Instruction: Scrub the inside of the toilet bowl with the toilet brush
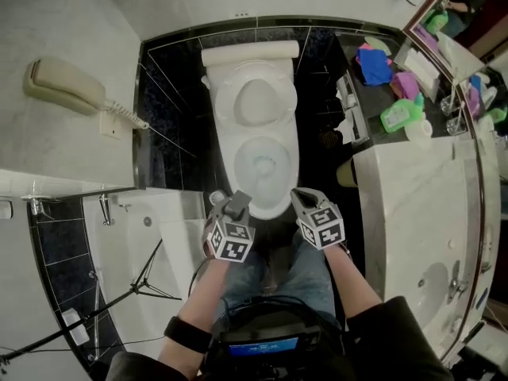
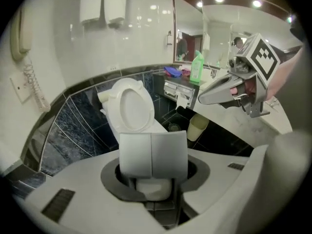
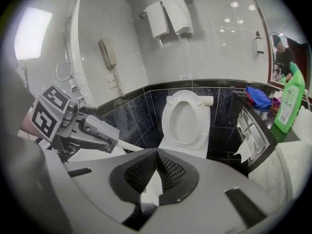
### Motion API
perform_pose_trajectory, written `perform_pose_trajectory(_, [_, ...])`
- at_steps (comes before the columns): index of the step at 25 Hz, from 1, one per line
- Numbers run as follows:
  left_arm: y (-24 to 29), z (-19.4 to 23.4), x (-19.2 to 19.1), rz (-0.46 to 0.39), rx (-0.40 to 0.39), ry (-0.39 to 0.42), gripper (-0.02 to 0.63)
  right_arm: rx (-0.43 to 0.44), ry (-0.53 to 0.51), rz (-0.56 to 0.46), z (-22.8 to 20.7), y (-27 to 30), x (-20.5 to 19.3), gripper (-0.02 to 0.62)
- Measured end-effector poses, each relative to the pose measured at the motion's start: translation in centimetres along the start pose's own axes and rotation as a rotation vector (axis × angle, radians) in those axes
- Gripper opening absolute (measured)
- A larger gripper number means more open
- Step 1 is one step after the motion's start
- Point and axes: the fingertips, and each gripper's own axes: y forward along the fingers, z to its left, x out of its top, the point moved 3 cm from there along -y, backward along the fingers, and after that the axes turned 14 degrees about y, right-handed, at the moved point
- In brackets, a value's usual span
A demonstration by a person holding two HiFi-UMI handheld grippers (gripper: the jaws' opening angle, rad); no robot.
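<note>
Pinching white toilet brush [image 3: 127, 146] by handle, left claw [image 1: 236, 205] hangs over near rim of toilet bowl [image 1: 262, 165]; seat raised at far side. Brush head hidden. Right claw [image 1: 305, 199] just right of it, pads pressed together, empty. Green bottle [image 1: 397, 116] on table [image 1: 367, 105], far right.

Dark sleeves [image 1: 393, 328] ended short of the wrists. Black wristband [image 1: 187, 333] sat on the left wrist. Blue jeans [image 1: 313, 272]. Chest unit [image 1: 262, 345] was black with a blue screen. Left gripper [image 1: 236, 203] and right gripper [image 1: 306, 200] had grey shells, and each bore a marker cube [image 1: 231, 241] in black and white. The right's pads [image 3: 170, 172] were dark mesh.
</note>
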Motion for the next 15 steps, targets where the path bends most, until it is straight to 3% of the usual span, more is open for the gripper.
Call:
perform_pose_trajectory(7, [-6.8, 0.0, 2.1, -0.062, 0.021, -0.018, 0.149, -0.022, 0.034, -0.039, 2.0, -5.4, 0.5, 0.008])
perform_pose_trajectory(15, [-10.3, -1.4, 3.1, -0.074, 0.112, -0.112, 0.149, 0.05, -0.003, -0.028, 1.4, -7.9, 0.6, 0.007])
